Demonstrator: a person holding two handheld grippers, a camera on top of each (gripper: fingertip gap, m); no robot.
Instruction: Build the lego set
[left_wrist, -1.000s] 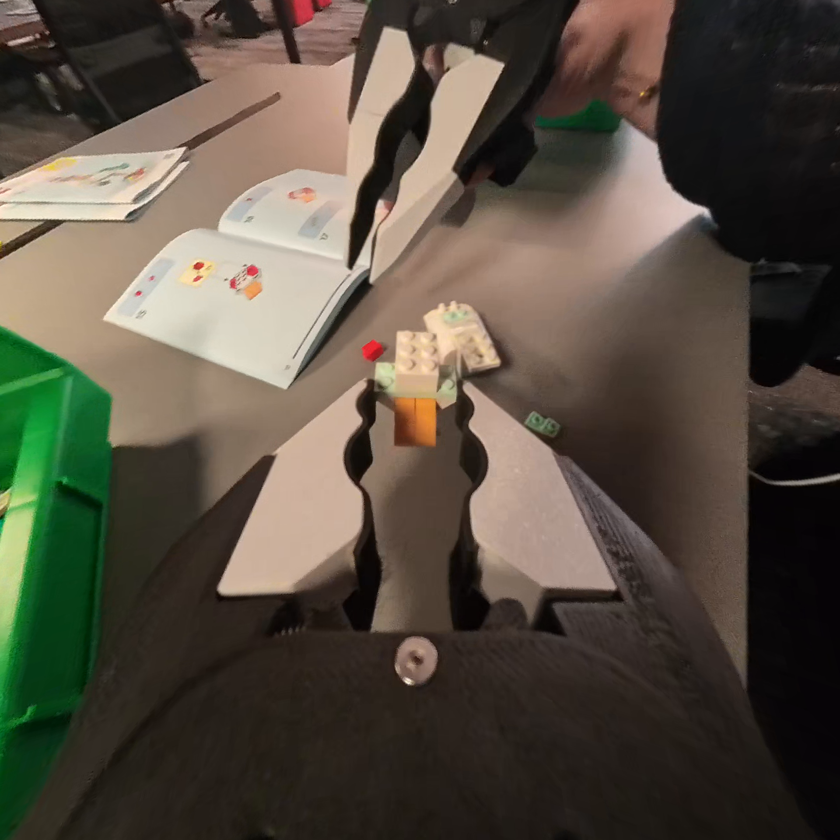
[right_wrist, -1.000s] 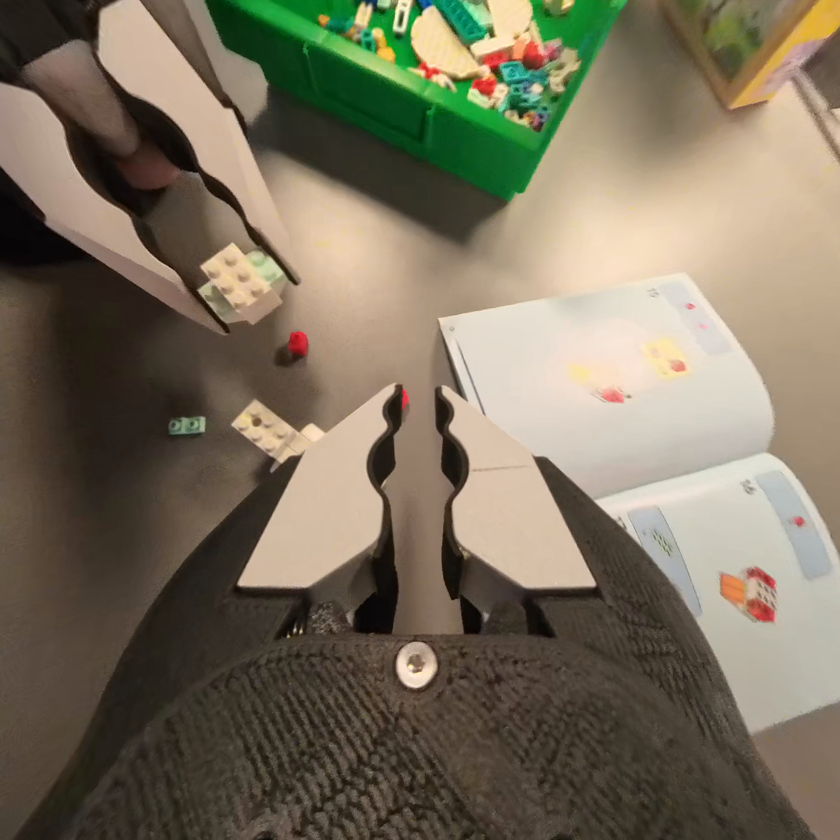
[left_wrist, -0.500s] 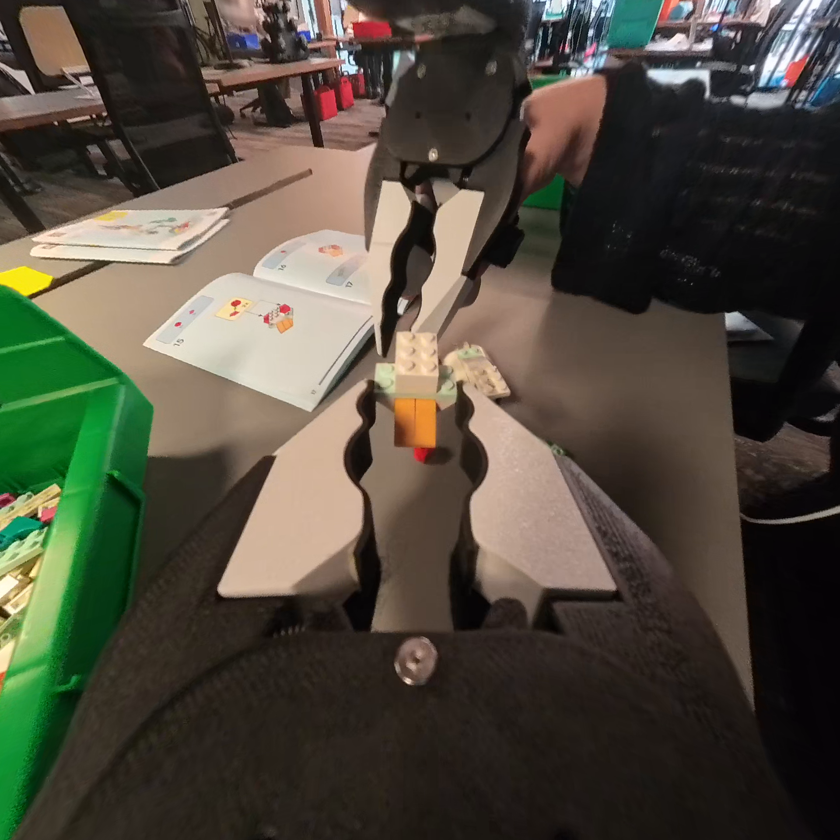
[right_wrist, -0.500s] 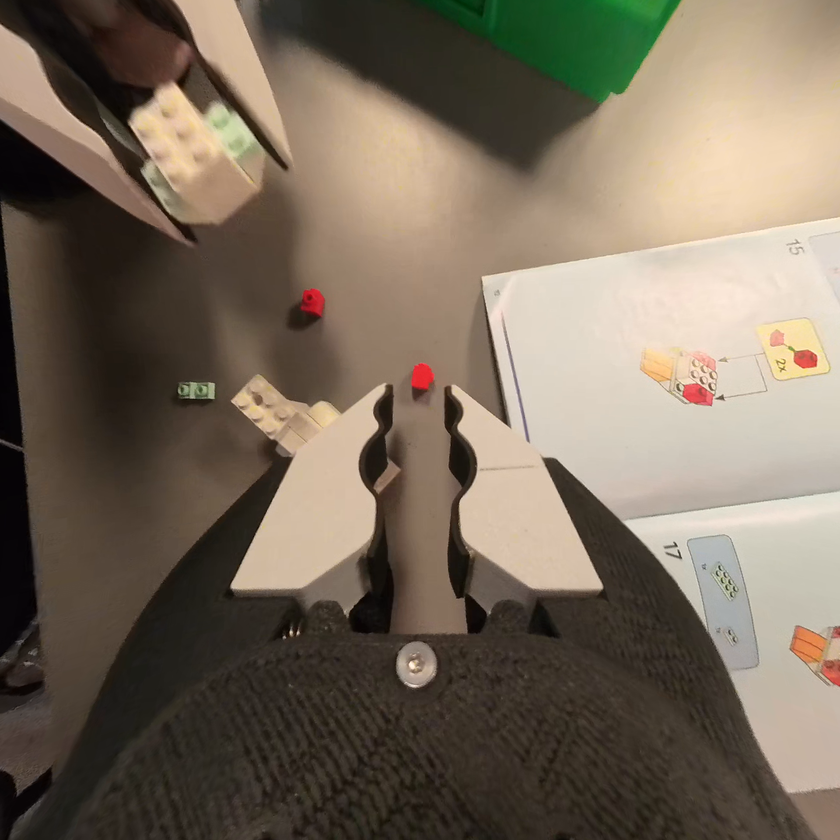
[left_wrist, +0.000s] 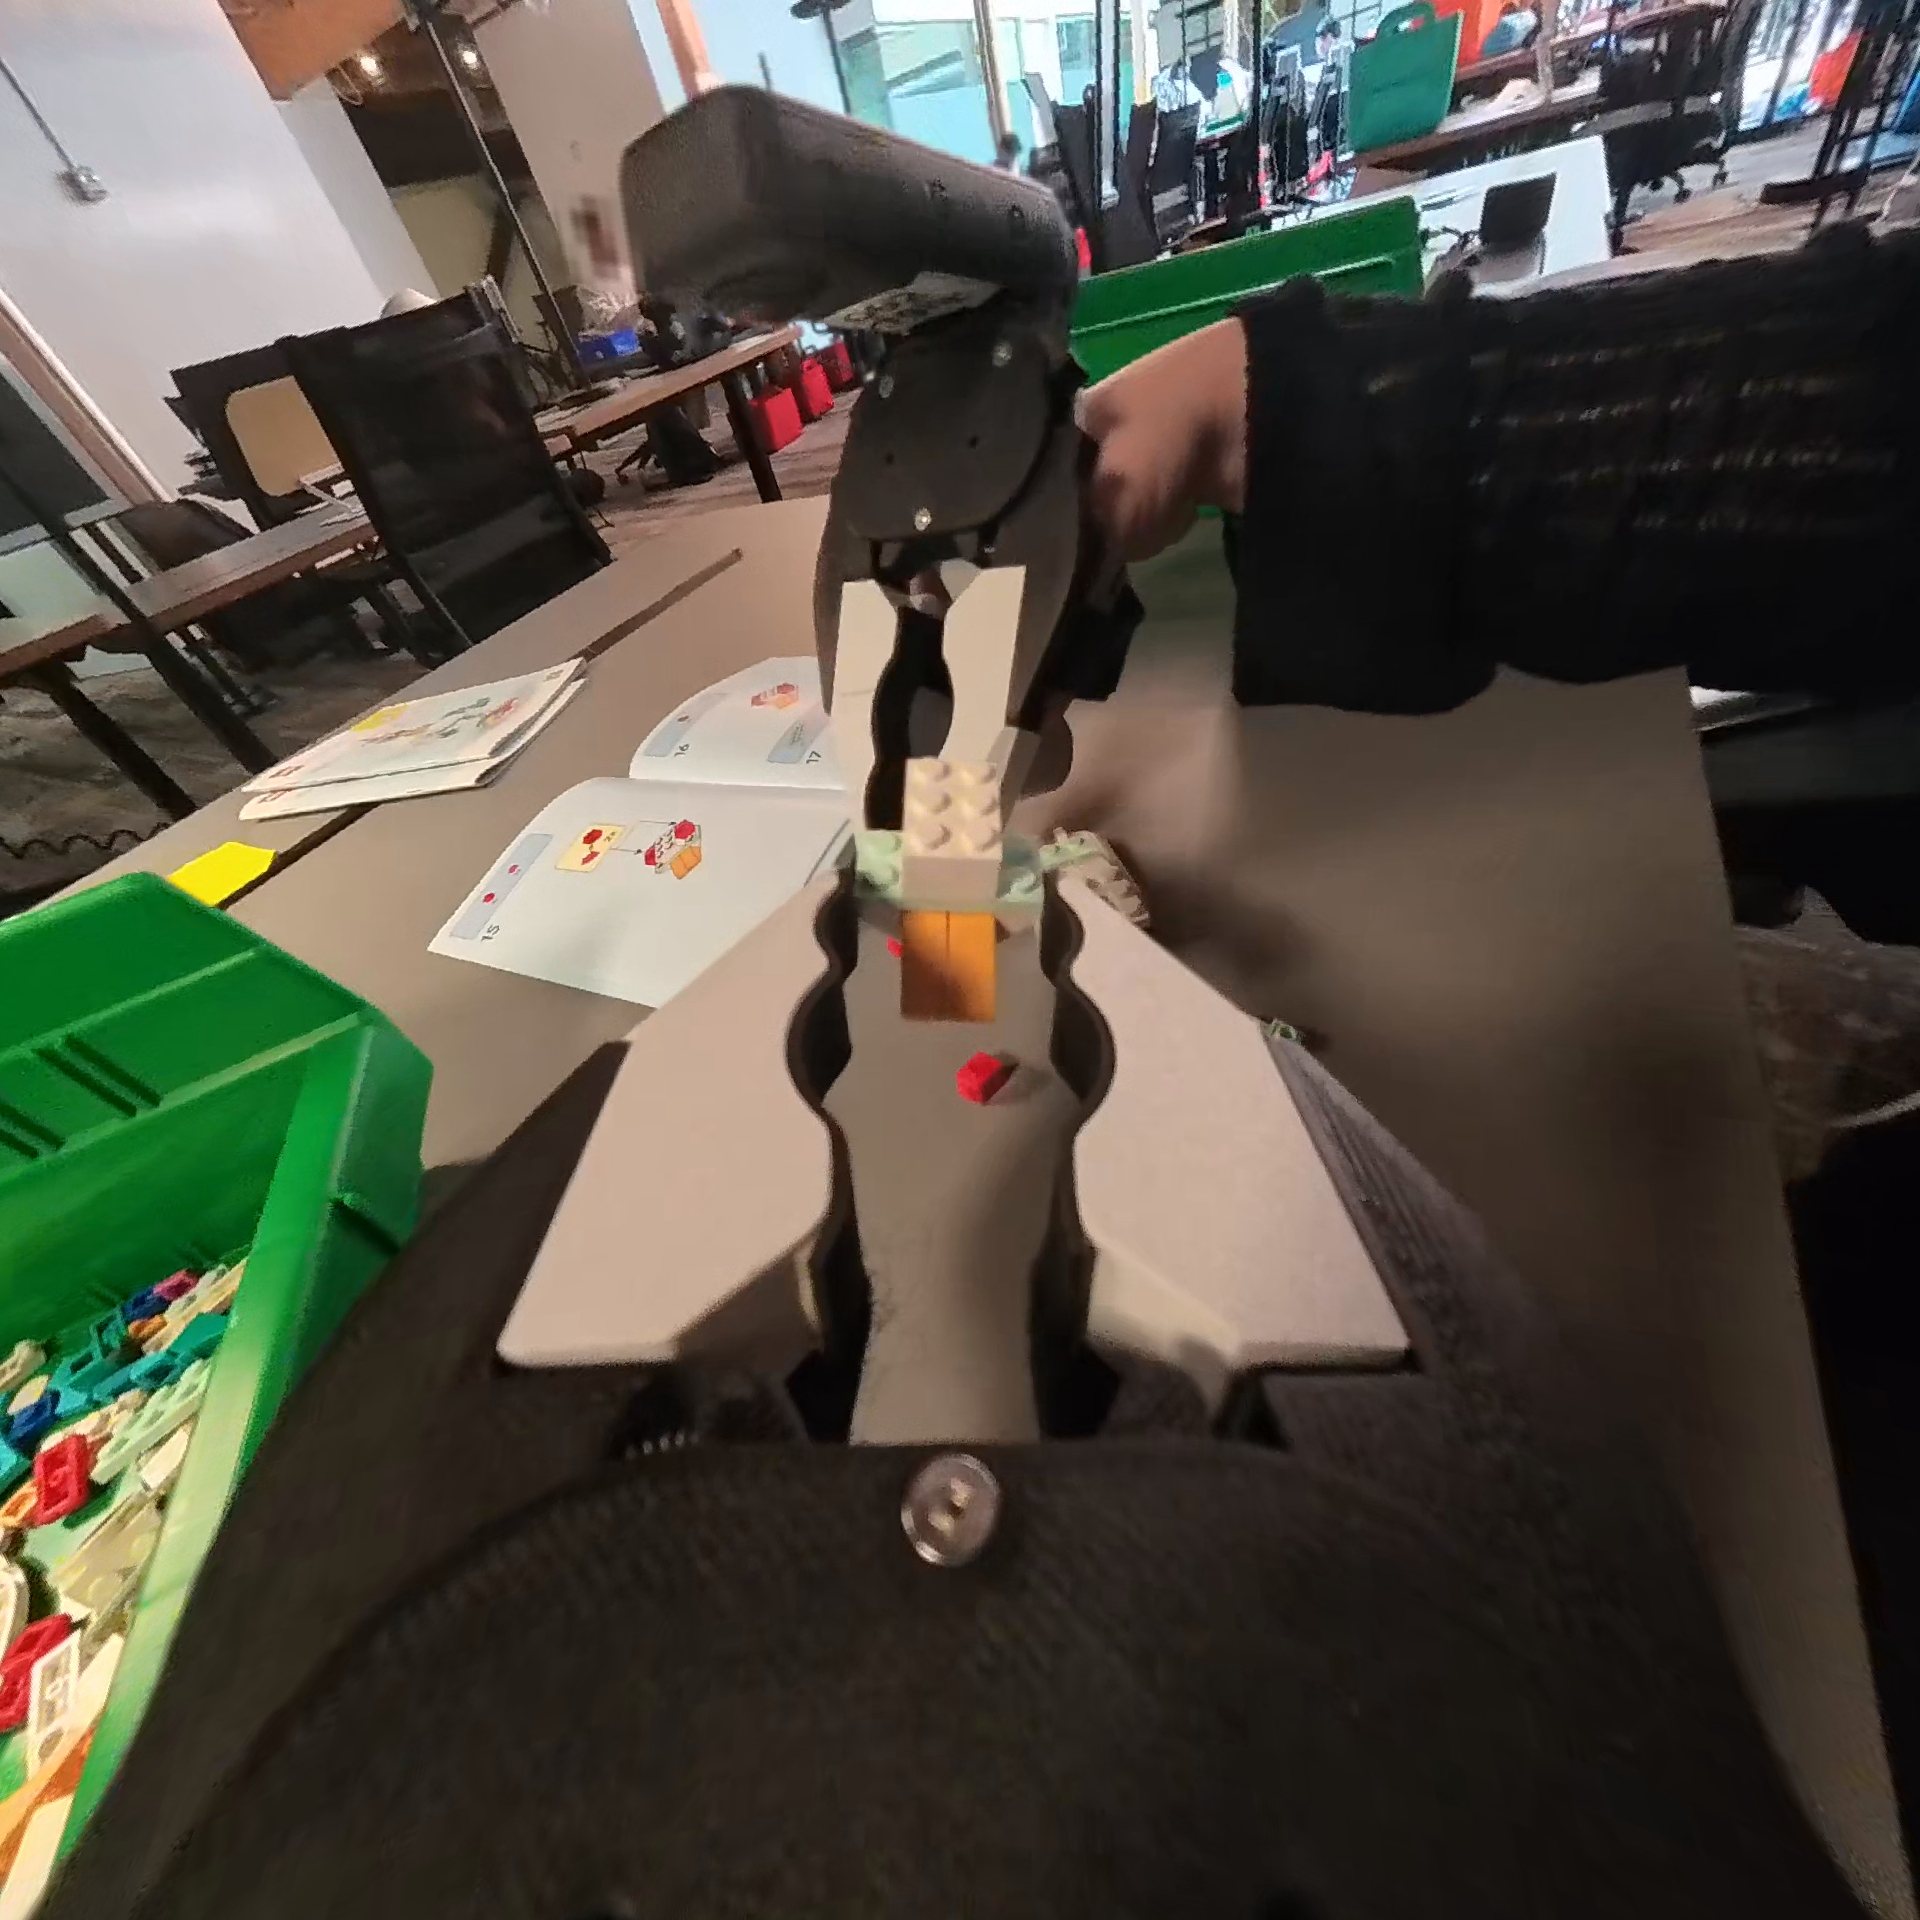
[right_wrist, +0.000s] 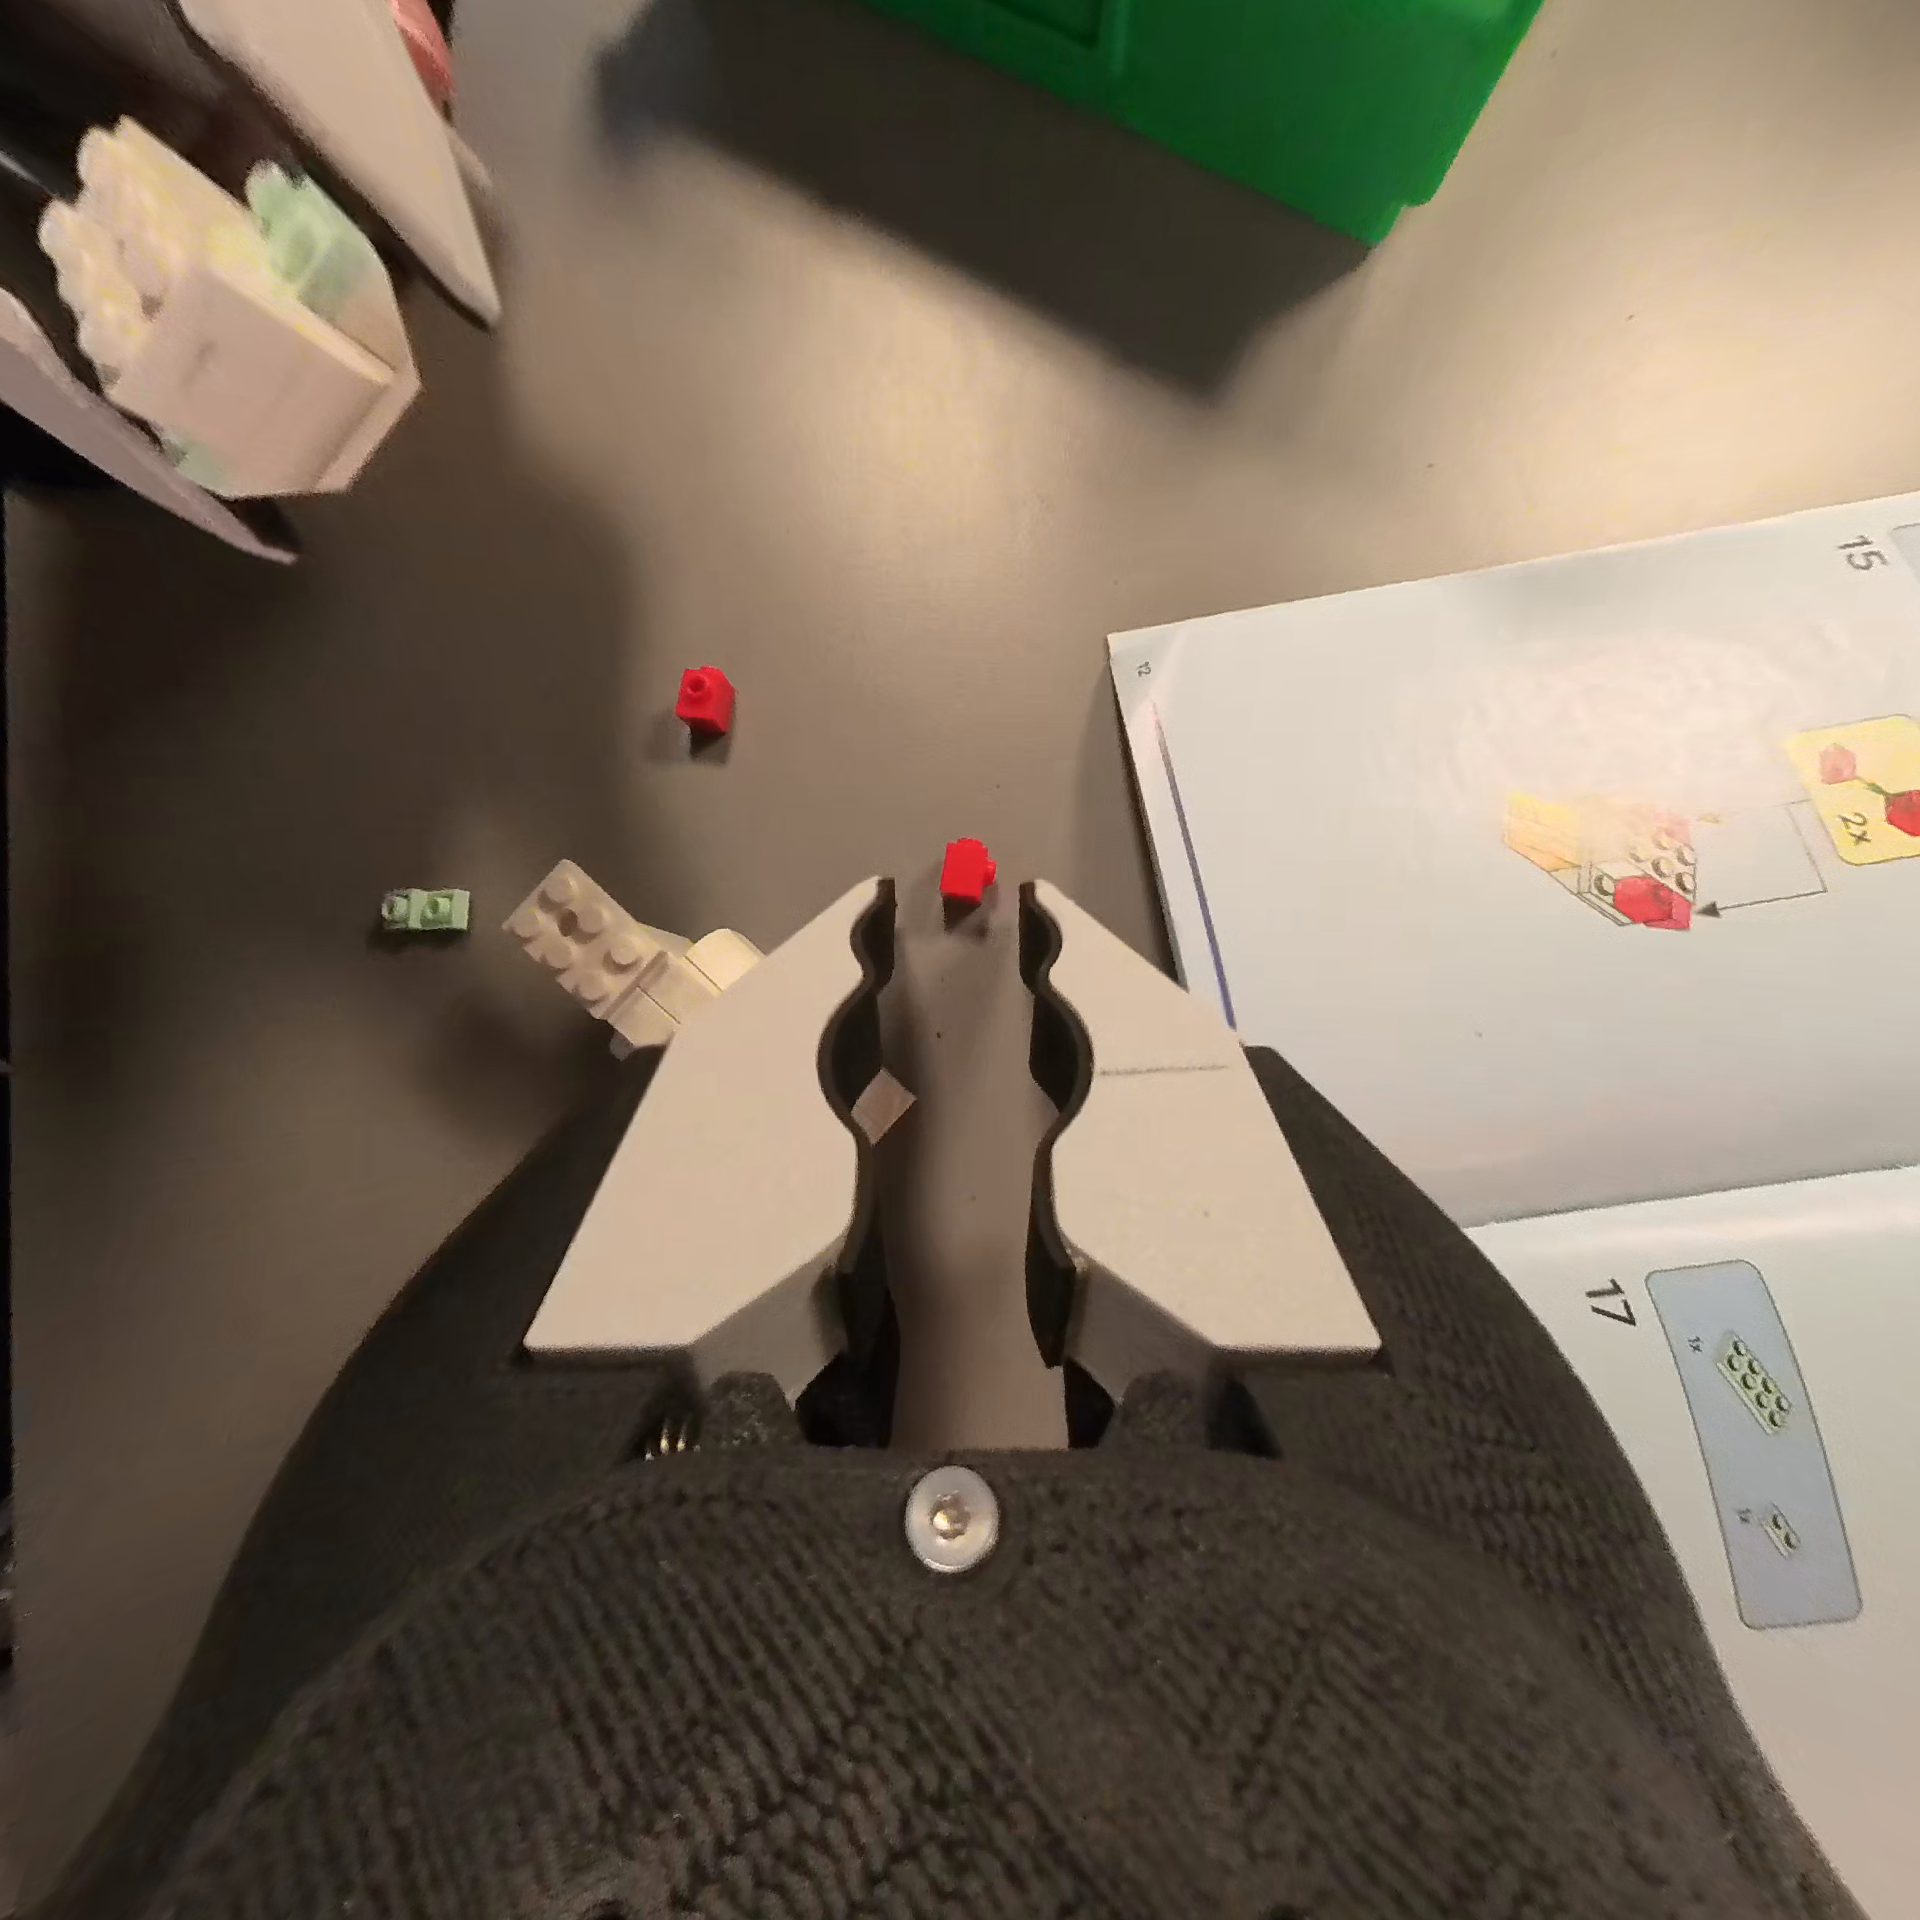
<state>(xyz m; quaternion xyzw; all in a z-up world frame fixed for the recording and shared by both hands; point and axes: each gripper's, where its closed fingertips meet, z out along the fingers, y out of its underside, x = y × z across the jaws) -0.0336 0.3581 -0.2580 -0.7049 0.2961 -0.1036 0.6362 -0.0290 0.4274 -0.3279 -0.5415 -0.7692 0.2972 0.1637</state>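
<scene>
Above the desk (right_wrist: 935, 468), my left tool (left_wrist: 948, 894) grips the model (left_wrist: 951, 852) aloft, free for fitting; my right tool (right_wrist: 956, 899), parted and empty, brackets a red stud (right_wrist: 966, 868) lying below, apparently for pickup.

Left wrist view low and near-level, facing across the table (left_wrist: 1403, 935) toward the room, right wrist view close, facing straight down at it, both sharing the open booklet (right_wrist: 1507, 987) and red brick (right_wrist: 705, 694)
</scene>
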